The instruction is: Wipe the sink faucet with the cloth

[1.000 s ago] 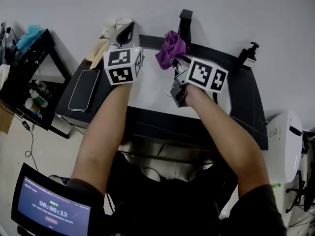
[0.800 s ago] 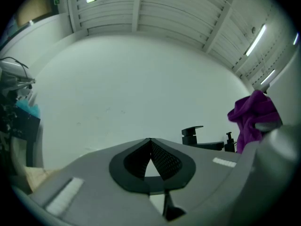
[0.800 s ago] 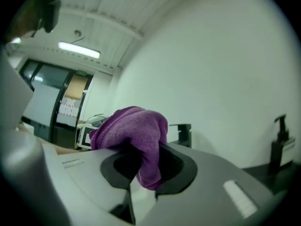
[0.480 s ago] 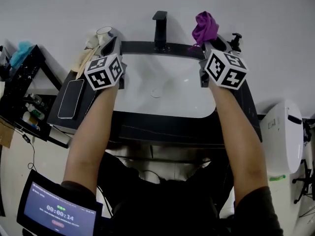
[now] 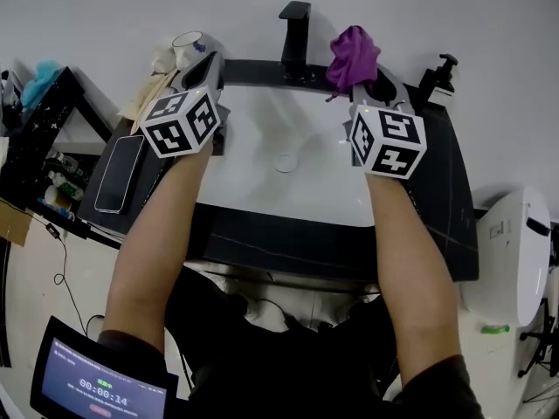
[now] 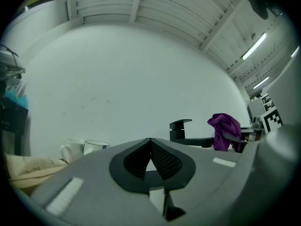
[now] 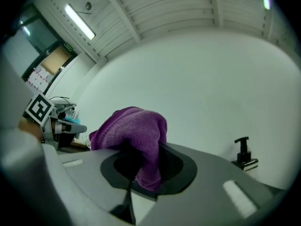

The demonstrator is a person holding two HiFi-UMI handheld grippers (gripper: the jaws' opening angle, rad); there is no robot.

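Right hand-held gripper is clamping the purple cloth, bunched over its tips. I'm seeing the black faucet just to its left. Left hand-held gripper is sitting clenched and empty. A dark surface is ringing the white sink, with a white wall behind.

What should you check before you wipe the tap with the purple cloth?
1. Cloth held firmly: ok, the right gripper has its jaws shut on it.
2. Cloth touching the tap: not ok, it hangs just to the tap's right, apart from it.
3. Way to the tap free: ok, nothing stands between the two.
4. Left gripper out of the way: ok, shut and empty, over the sink's left side.
5. Soap bottle safe: ok, it stands farther right.
6. Where the tap is dirty: cannot tell.
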